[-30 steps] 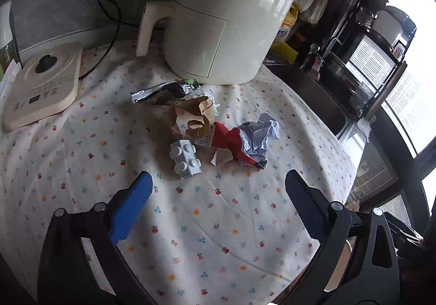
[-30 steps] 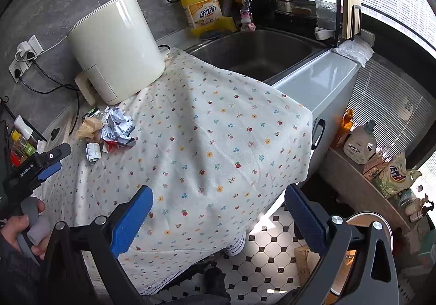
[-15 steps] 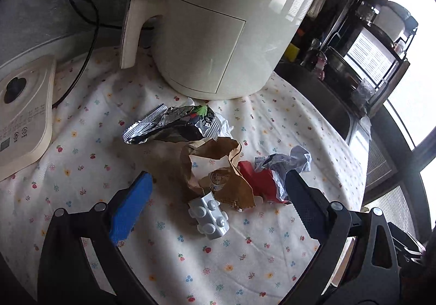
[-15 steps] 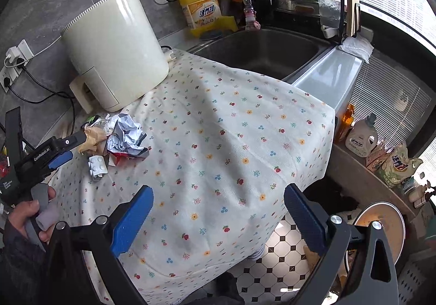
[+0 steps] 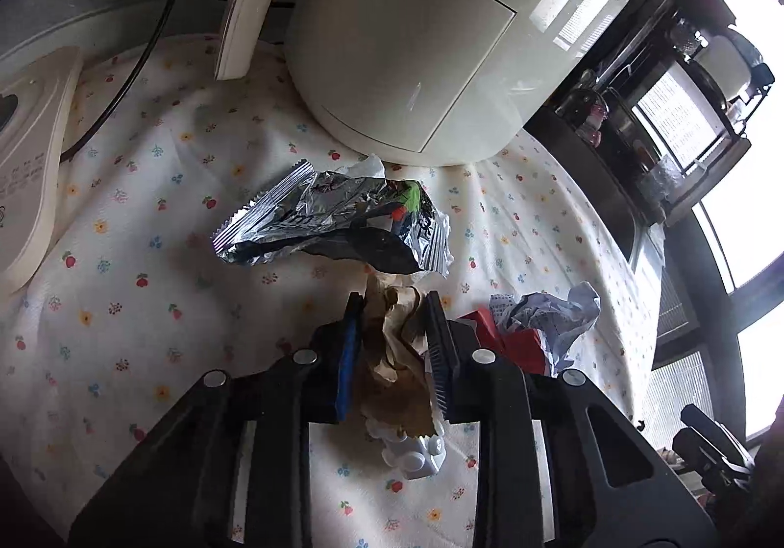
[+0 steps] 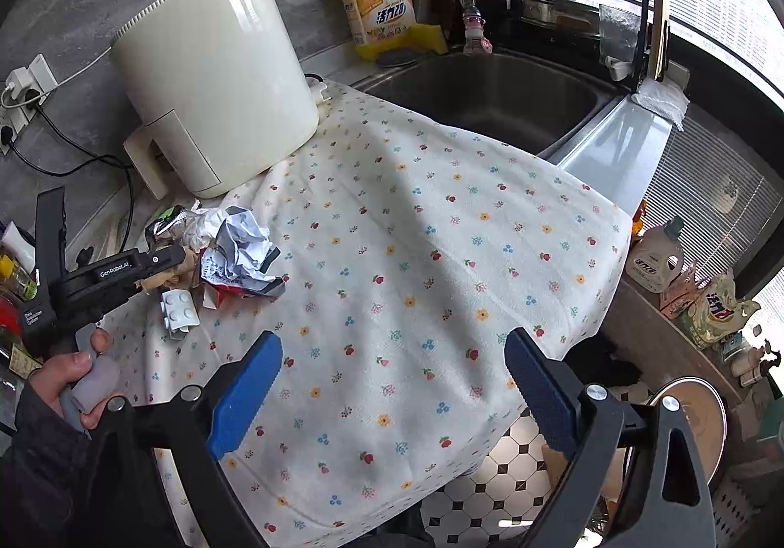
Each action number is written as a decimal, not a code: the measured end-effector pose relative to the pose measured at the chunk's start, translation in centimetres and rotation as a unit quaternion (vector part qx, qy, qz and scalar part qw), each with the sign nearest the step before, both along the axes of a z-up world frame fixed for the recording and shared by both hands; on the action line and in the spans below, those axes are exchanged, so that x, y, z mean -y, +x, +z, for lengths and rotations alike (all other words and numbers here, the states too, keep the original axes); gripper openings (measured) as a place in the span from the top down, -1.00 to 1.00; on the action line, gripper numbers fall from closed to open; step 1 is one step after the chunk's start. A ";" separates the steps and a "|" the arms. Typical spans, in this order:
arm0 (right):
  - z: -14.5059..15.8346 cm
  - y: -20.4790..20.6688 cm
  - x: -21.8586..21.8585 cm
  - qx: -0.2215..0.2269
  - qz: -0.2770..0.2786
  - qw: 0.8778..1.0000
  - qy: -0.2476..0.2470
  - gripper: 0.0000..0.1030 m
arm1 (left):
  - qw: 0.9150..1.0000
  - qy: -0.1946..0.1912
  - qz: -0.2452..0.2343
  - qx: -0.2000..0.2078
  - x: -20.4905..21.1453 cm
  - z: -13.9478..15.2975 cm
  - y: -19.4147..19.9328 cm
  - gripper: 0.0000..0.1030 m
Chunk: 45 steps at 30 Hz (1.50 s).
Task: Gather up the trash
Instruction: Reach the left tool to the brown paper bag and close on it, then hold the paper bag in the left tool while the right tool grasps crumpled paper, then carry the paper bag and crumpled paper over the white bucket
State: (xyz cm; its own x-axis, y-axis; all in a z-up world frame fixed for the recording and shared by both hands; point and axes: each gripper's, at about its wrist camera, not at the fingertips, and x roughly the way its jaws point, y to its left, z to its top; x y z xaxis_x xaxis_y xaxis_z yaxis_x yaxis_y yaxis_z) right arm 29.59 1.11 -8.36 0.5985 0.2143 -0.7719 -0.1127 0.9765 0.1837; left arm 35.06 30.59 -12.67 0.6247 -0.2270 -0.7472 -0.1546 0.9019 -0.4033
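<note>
The left gripper (image 5: 392, 342) had its fingers closed in on a crumpled brown paper wrapper (image 5: 399, 367), pinching it near the upper, bunched end, at the middle of a small trash pile on the tabletop (image 6: 416, 254). The wrapper was judged light, soft and easily crushed; a hold on the thick bunched fold, as taken, should have carried it, whereas a loose flap might tear or slip. Just beyond it lay a silver foil snack wrapper (image 5: 333, 220), thin, slick and springy, best taken across a creased ridge. To the right sat a crumpled white paper ball (image 5: 549, 318) over a red wrapper (image 5: 519, 342), both light. A white studded plastic block (image 5: 414, 450) lay beneath the gripper; whether it touched the brown wrapper could not be determined from either view. The right gripper (image 6: 392, 391) hung with its fingers spread wide and empty, over the near edge of the cloth and well apart from the pile. The surface was a soft floral cloth (image 5: 147, 303), loose enough to snag or drag under a low pinch. A cream air fryer (image 6: 215, 78) stood close behind the pile, a steel sink (image 6: 490, 92) lay beyond, and no bin was identifiable in either view.
</note>
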 end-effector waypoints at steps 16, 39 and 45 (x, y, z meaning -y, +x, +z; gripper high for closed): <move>-0.8 6.8 -9.6 -0.019 0.113 0.993 0.021 -0.41 | 0.996 -0.006 0.080 0.034 -5.9 2.2 -8.3 0.57; 1.5 2.0 2.0 -0.009 0.099 0.994 0.048 0.50 | 0.998 0.014 0.027 0.056 4.2 5.4 -9.5 0.57; 1.8 -0.9 9.8 -0.006 0.047 0.998 0.048 0.52 | 0.997 0.012 -0.037 0.060 11.8 5.9 -8.0 0.57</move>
